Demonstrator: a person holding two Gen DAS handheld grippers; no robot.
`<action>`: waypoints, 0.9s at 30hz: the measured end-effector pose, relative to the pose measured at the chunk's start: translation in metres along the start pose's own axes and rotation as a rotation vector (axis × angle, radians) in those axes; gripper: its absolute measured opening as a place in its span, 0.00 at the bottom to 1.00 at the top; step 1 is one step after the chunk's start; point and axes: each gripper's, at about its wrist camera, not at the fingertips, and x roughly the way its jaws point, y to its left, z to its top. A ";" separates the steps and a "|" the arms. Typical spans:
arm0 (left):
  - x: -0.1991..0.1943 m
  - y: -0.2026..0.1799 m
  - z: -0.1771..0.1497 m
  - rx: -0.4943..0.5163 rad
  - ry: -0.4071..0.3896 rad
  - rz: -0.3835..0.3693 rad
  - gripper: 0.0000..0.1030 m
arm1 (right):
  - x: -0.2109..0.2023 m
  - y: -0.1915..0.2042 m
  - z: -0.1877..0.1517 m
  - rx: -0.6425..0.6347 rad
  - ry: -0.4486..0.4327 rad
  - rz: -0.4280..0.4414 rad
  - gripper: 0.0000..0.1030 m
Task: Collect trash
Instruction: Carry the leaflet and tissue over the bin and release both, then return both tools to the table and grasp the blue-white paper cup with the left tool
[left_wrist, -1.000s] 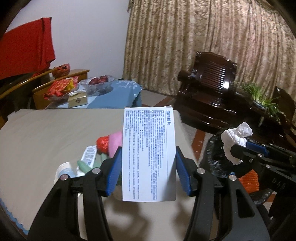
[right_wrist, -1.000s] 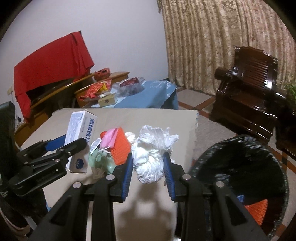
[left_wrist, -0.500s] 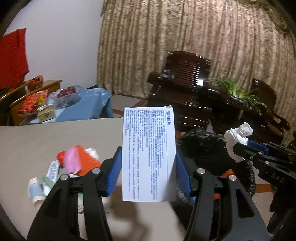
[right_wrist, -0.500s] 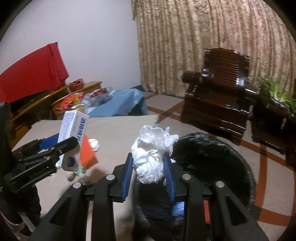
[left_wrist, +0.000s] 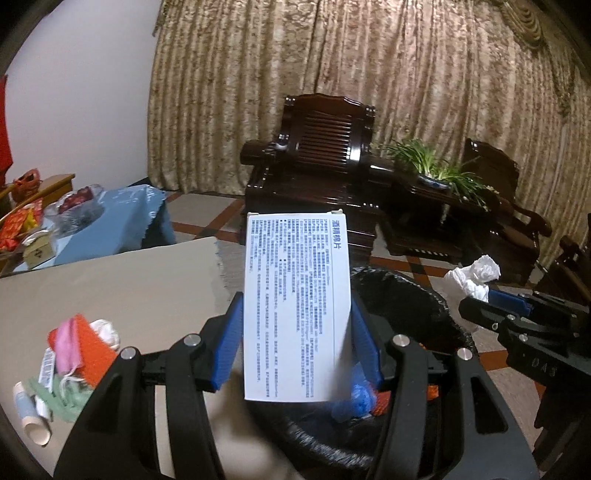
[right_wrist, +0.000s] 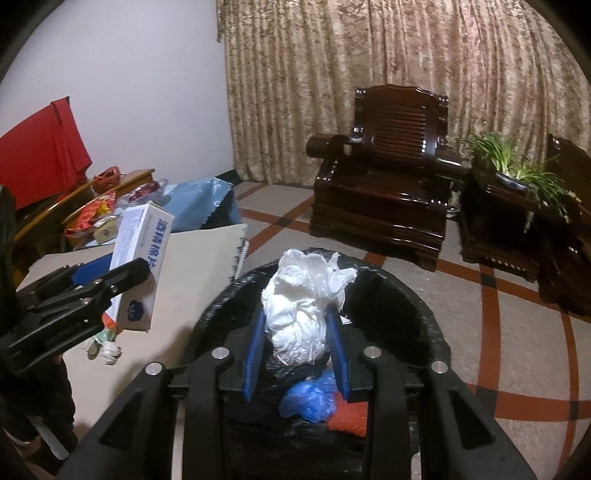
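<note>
This is a home's living room. Heavy patterned curtains (right_wrist: 388, 85) cover the far wall, with a dark carved wooden armchair (right_wrist: 384, 184) in front of them and a potted green plant (right_wrist: 517, 166) on a matching side stand, all on a tiled floor (right_wrist: 517, 332) with red and dark bands. A low table (left_wrist: 118, 221) under a blue cloth carries a glass fruit bowl (left_wrist: 79, 201) and snack packets, and a bin lined with a black bag (right_wrist: 424, 314) stands on the floor.

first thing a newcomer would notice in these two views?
The white box clamped upright in the left gripper, filling the middle of the left view. Next, the crumpled white wad pinched in the right gripper right above the black-lined bin, which already holds blue and orange scraps. More litter sits on the table at the left.
</note>
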 end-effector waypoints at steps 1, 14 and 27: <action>0.006 -0.005 0.000 0.002 0.004 -0.010 0.52 | 0.002 -0.005 -0.001 0.006 0.003 -0.008 0.31; 0.061 -0.033 -0.002 0.014 0.078 -0.130 0.65 | 0.018 -0.035 -0.012 0.052 0.047 -0.083 0.48; 0.029 0.009 -0.004 -0.024 0.047 -0.033 0.88 | 0.000 -0.022 -0.006 0.078 -0.008 -0.086 0.94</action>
